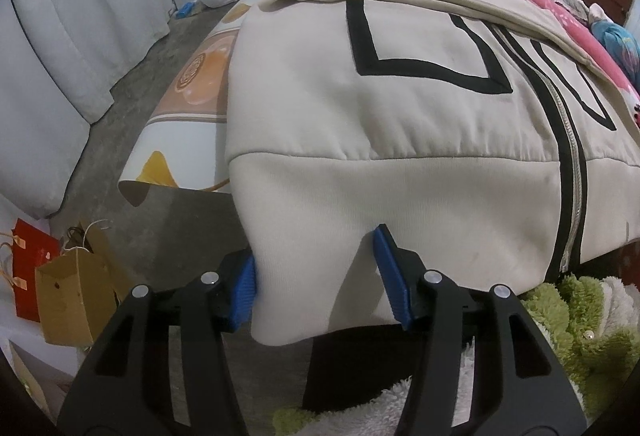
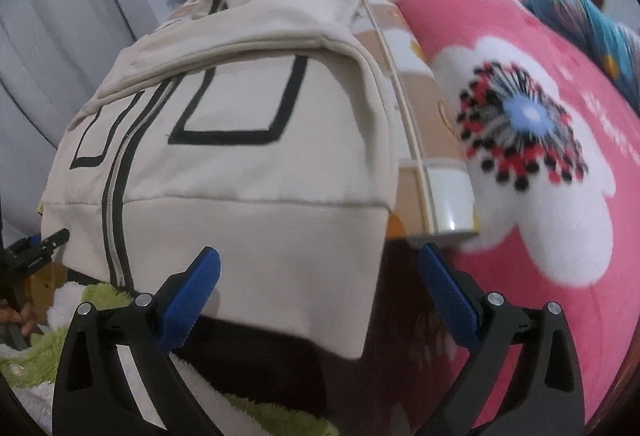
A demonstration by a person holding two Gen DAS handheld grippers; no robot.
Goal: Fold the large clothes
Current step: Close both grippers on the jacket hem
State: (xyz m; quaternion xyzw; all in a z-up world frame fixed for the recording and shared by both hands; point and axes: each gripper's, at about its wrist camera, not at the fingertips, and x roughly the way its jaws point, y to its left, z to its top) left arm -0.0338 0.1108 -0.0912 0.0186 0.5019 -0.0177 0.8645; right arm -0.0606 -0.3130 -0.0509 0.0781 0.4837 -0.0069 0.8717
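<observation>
The cream jacket (image 1: 400, 108) lies zipped on the bed (image 1: 192, 84), hem overhanging. Left gripper (image 1: 316, 276) straddles the hem corner, right gripper (image 2: 320, 296) likewise — both apart; judged best to pinch both corners evenly before lifting.

The jacket (image 1: 400, 108) lies on the bed (image 1: 188, 116), its hem hanging over the near edge between the fingers of the left gripper (image 1: 316, 276). Paper bags (image 1: 68, 300) stand on the floor to that gripper's left. The right gripper (image 2: 320, 292) straddles the hem's other corner; a blanket (image 2: 540, 156) lies on the bed to its right. A fluffy rug (image 1: 580, 316) lies below the hem.
</observation>
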